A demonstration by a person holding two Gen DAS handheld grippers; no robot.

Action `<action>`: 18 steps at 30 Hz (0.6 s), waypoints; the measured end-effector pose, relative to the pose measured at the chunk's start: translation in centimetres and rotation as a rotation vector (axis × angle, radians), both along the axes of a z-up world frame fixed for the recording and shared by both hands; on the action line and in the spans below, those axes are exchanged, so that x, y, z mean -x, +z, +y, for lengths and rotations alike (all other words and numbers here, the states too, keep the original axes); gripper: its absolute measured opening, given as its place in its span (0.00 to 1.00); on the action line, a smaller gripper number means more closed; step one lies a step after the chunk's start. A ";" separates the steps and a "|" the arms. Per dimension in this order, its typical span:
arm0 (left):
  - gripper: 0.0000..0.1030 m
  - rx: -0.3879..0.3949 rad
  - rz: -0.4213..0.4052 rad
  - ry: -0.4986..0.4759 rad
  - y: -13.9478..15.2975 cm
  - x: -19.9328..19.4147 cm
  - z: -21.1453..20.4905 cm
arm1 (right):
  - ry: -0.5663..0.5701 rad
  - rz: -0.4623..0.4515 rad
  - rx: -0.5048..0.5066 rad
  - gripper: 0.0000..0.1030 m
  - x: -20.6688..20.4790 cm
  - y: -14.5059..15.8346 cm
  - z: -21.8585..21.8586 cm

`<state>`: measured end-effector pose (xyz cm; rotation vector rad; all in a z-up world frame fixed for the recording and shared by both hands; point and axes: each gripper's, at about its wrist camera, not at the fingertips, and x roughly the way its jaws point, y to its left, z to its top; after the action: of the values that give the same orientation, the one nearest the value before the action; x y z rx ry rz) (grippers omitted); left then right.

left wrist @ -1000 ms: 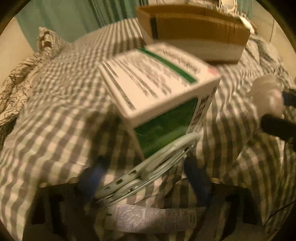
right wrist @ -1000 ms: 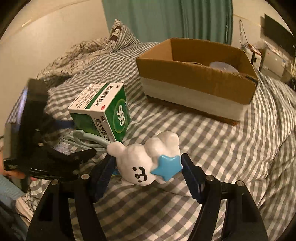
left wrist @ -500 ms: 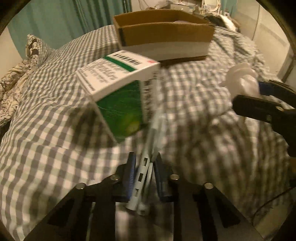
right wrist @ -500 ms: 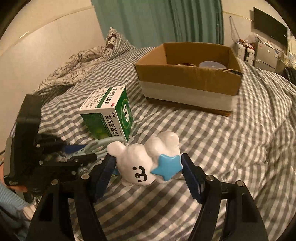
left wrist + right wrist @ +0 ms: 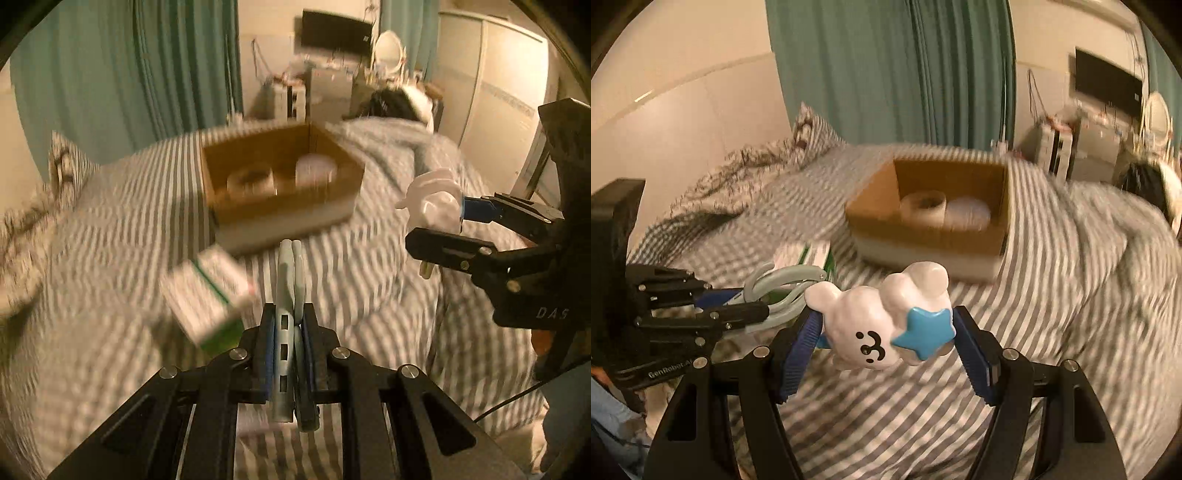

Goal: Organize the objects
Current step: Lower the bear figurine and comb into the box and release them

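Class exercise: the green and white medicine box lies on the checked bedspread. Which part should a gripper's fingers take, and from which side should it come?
Take the medicine box across its two long side faces, coming from above. It lies low on the soft bedspread with its broad white face up, so those flat parallel sides probably suit the fingers best. Blur hides its exact edges.

Warm dim light. Teal pleated curtains (image 5: 886,74) behind bed with grey-white checked cover (image 5: 1052,295); cream panelled wall (image 5: 683,110) left; black wall-mounted screen (image 5: 1108,86), cluttered white desk (image 5: 325,88) beyond.
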<state>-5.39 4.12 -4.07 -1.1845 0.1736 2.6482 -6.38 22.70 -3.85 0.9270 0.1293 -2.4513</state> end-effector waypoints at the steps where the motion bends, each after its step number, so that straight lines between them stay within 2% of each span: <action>1: 0.12 0.002 0.034 0.002 1.5 1.0 0.2 | -0.004 0.032 -0.009 0.69 0.5 1.2 0.0; 5: 0.12 -0.026 0.094 0.011 4.8 4.9 0.4 | -0.014 0.121 -0.021 0.69 3.9 5.6 -0.1; 9: 0.12 -0.037 0.120 0.035 6.4 10.5 0.5 | -0.057 0.153 -0.033 0.69 8.9 7.7 -0.4; 13: 0.12 -0.038 0.096 0.065 5.2 16.7 0.6 | -0.112 0.134 -0.026 0.69 14.7 7.2 -0.7; 18: 0.12 -0.048 0.014 0.087 0.8 22.6 0.4 | -0.164 0.042 -0.014 0.69 22.0 3.6 -1.2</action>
<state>-27.95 4.53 -3.24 -1.1839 0.0626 2.7197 -28.38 21.52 -0.25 0.9245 0.0881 -2.6243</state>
